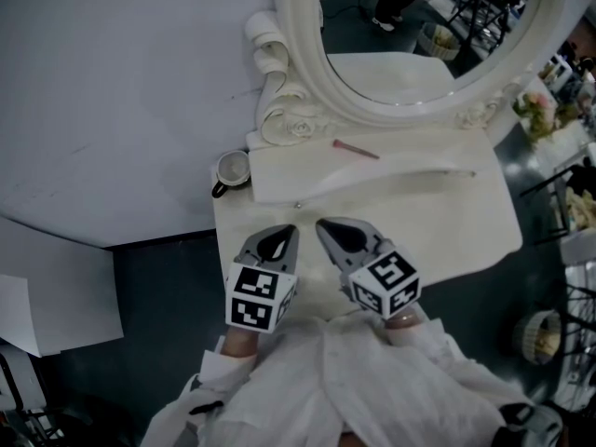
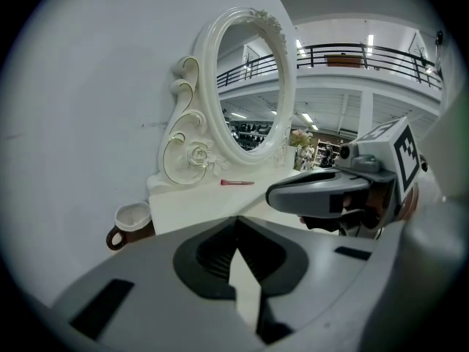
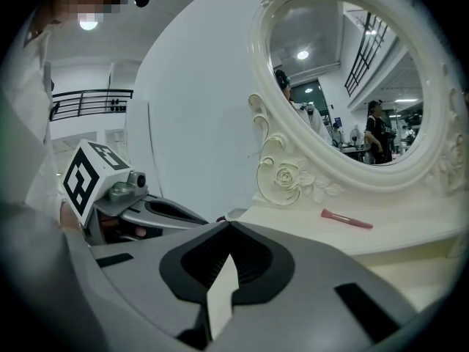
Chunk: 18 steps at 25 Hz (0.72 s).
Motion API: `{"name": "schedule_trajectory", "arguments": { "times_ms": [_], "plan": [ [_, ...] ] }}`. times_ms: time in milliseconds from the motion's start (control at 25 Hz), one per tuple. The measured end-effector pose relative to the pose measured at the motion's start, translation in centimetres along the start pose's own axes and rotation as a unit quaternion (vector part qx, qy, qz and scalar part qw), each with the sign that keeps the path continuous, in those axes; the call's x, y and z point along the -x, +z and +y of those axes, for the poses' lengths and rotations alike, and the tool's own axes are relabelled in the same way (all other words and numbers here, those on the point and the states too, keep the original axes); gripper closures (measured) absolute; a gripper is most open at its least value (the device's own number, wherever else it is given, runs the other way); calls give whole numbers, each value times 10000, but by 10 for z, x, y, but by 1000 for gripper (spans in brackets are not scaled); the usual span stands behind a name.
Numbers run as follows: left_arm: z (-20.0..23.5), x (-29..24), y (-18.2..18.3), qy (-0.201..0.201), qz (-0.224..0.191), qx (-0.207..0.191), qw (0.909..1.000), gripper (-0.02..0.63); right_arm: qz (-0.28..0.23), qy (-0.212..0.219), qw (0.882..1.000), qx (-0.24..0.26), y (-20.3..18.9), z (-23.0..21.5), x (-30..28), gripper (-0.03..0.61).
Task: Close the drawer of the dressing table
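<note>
Above the counter's (image 1: 456,226) near edge: left gripper (image 1: 282,234) and right gripper (image 1: 328,225) side by side, fingers of both pressed together, gripping nothing. Drawer hidden below that edge. Farther back: pink stick (image 1: 356,149) before mirror (image 1: 410,35), cup (image 1: 233,169) at left.

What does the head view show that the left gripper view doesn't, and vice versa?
Head view only: the marker cube on the left hand-held gripper, and sheets of paper at lower left. Left gripper view only: a balcony railing high in the background. Both: the mirror, pink stick, mug, and the right hand-held gripper, jaws together.
</note>
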<state>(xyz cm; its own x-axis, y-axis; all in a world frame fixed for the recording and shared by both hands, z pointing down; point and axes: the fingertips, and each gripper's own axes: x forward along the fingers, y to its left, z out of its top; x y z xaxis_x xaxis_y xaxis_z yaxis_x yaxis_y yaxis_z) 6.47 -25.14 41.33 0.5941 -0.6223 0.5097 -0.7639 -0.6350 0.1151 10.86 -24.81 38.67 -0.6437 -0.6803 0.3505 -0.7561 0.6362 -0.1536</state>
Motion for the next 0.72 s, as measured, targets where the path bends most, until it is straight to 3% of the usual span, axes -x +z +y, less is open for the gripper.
{"name": "schedule_trajectory", "arguments": {
  "times_ms": [720],
  "plan": [
    [-9, -1, -15, -231, 273, 160, 9992, 606, 193, 72, 9998, -78, -12, 7, 0, 572]
  ]
}}
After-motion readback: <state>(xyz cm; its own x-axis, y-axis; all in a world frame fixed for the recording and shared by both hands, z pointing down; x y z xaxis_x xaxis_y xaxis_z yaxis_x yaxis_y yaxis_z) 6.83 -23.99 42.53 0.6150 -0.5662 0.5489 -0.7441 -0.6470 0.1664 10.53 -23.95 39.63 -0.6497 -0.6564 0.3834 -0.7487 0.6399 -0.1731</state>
